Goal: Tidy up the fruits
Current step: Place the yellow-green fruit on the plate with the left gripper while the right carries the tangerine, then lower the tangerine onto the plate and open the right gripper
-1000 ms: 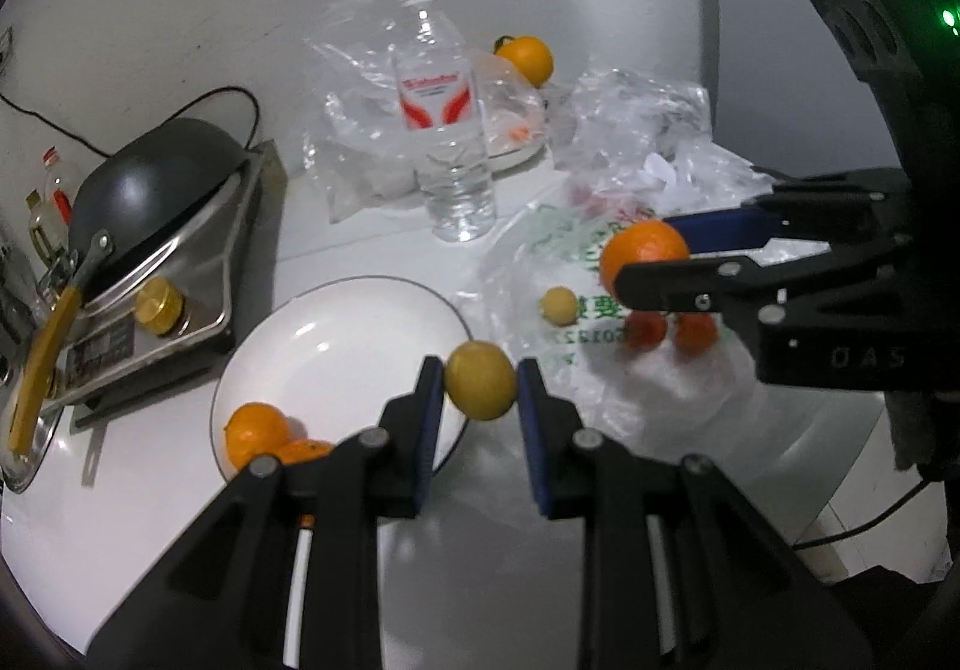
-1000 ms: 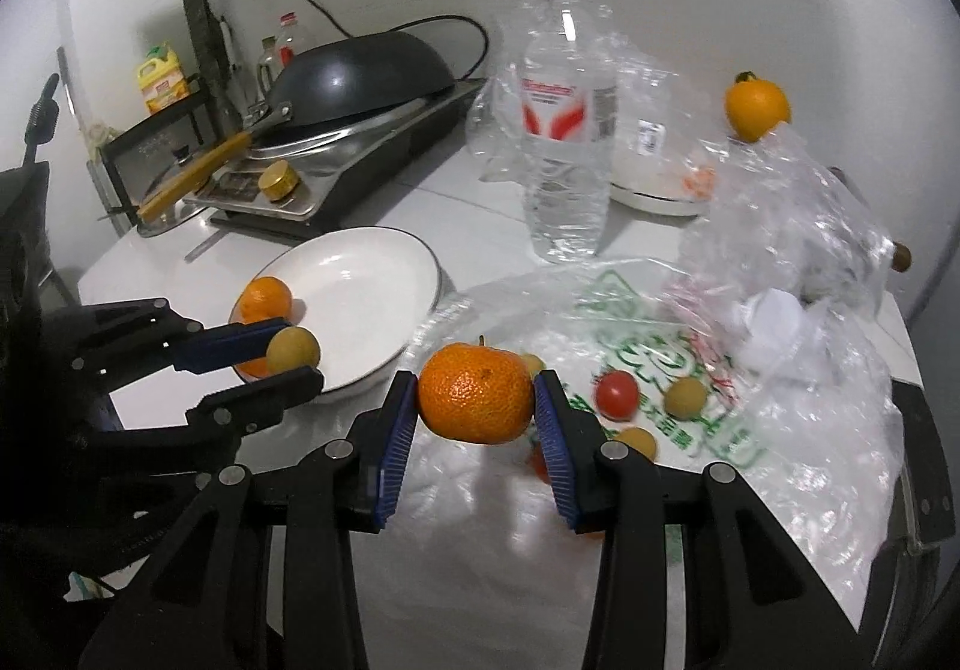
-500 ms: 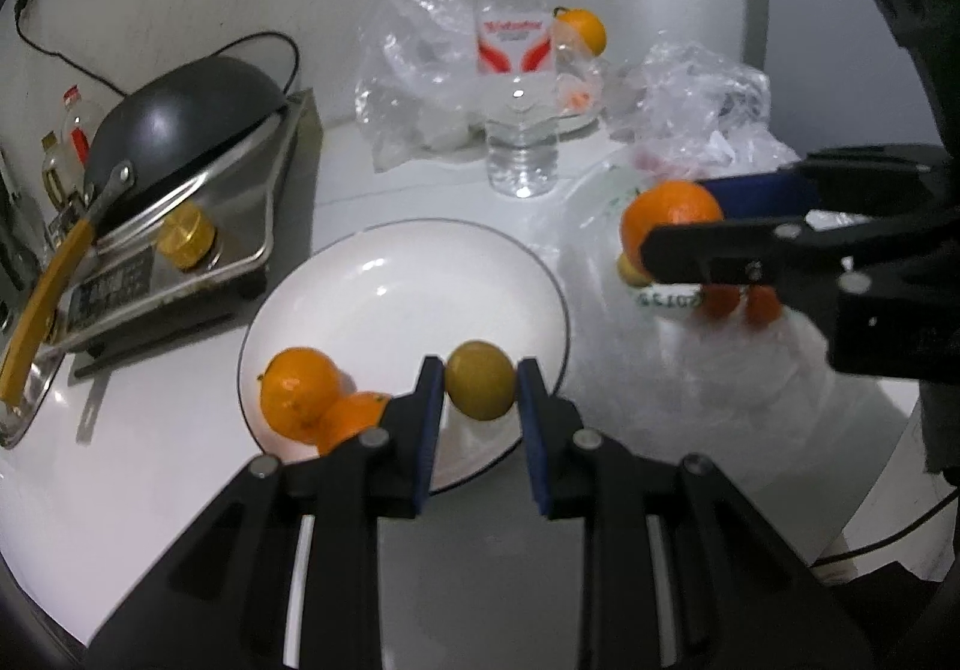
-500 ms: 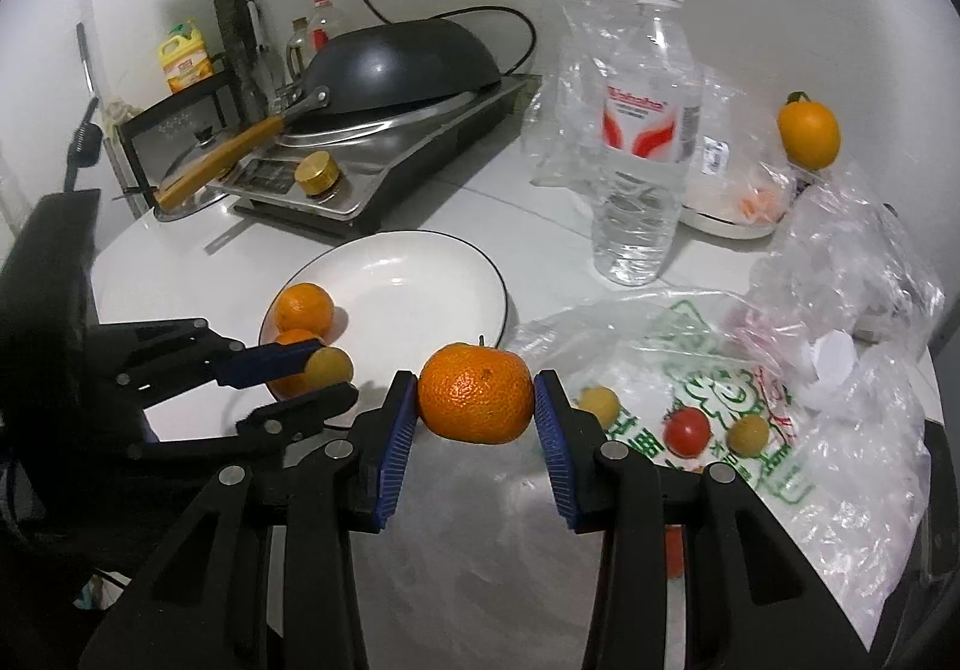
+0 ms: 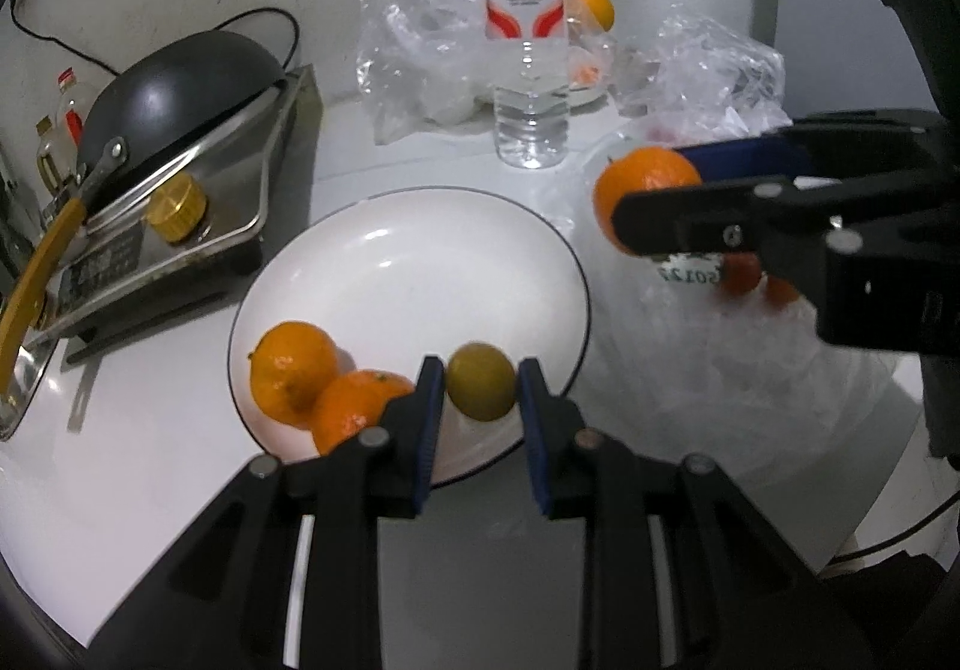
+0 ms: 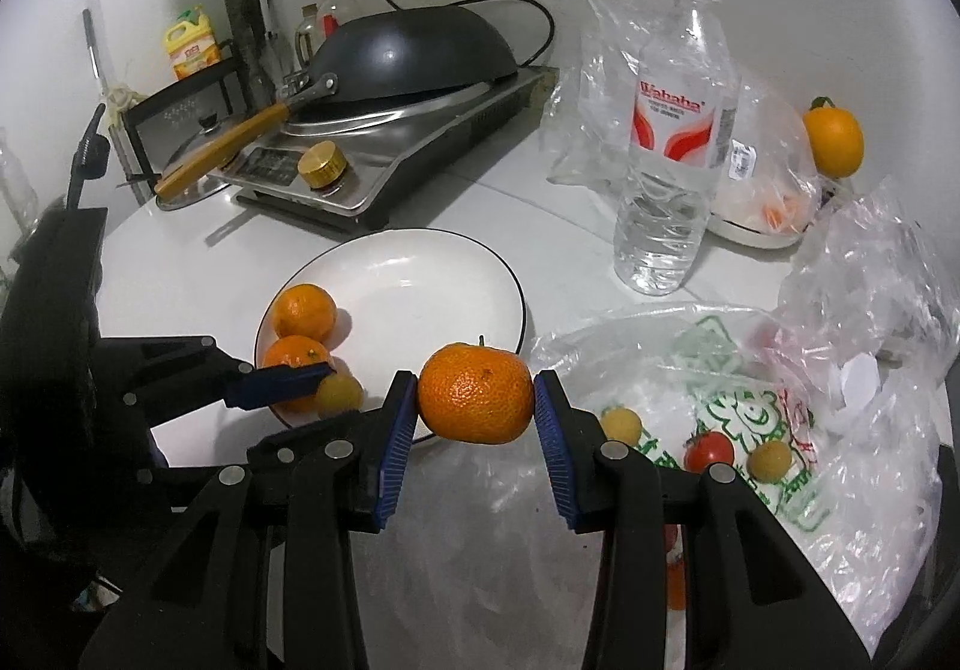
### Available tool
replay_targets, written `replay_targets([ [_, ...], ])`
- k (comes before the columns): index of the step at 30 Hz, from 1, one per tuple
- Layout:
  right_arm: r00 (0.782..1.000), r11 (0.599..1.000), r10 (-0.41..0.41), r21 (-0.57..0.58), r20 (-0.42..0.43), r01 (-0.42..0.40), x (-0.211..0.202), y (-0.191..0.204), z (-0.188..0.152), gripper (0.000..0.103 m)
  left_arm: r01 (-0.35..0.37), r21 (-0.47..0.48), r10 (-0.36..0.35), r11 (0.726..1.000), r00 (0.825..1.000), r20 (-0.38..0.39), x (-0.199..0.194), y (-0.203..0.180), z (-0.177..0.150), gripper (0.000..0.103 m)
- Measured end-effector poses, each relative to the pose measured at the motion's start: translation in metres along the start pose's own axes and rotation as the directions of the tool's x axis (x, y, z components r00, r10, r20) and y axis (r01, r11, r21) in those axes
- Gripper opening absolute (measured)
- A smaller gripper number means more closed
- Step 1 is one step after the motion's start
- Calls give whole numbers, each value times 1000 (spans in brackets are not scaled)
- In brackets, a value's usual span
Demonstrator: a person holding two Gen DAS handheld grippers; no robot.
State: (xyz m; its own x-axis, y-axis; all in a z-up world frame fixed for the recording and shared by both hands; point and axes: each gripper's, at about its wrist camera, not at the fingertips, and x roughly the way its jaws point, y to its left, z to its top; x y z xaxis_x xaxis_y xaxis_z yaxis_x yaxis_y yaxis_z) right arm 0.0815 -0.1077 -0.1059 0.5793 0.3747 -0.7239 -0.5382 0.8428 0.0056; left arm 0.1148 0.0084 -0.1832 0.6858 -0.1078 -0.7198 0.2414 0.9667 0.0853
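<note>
My left gripper (image 5: 478, 373) is shut on a small yellow-green fruit (image 5: 482, 393), low over the near rim of the white plate (image 5: 420, 250). Two mandarins (image 5: 293, 370) (image 5: 354, 409) lie touching on the plate's left side, just left of my fingers. My right gripper (image 6: 476, 391) is shut on a larger orange mandarin (image 6: 476, 403), held above the table between the plate (image 6: 420, 286) and the plastic bag (image 6: 660, 370). In the left wrist view that mandarin (image 5: 636, 172) hangs to the right of the plate.
On the bag lie a cherry tomato (image 6: 710, 448) and small yellow fruits (image 6: 771, 460). A water bottle (image 6: 672, 130) stands behind the plate. A cooker with a dark wok (image 6: 414, 52) fills the back left. Crumpled clear bags and an orange (image 6: 834, 142) sit at the back right.
My left gripper has moved left and down with the yellow fruit, from off the plate's right edge to over its near rim. My right gripper has carried the mandarin left, nearer the plate.
</note>
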Motion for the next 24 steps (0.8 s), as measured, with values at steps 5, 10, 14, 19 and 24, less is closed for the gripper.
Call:
replay_targets([
  [5, 1000, 1000, -2, -5, -4, 2, 3, 2, 3, 42, 19, -15, -19, 1000, 1000, 16, -5, 2, 0, 27],
  [10, 1000, 1000, -10, -24, -4, 10, 6, 8, 9, 42, 26, -44, -22, 999, 996, 82, -23, 12, 2, 27],
  [14, 1000, 999, -11, -41, -7, 11, 9, 14, 15, 42, 13, -74, -5, 997, 993, 114, -33, 29, 1, 27],
  [19, 1000, 997, -13, -79, -7, 12, 14, 25, 25, 42, 28, -150, -4, 988, 987, 158, -47, 55, -2, 27],
  [24, 1000, 993, -10, -114, -14, 8, 24, 39, 37, 42, 22, -196, 15, 980, 982, 188, -54, 78, -8, 27],
])
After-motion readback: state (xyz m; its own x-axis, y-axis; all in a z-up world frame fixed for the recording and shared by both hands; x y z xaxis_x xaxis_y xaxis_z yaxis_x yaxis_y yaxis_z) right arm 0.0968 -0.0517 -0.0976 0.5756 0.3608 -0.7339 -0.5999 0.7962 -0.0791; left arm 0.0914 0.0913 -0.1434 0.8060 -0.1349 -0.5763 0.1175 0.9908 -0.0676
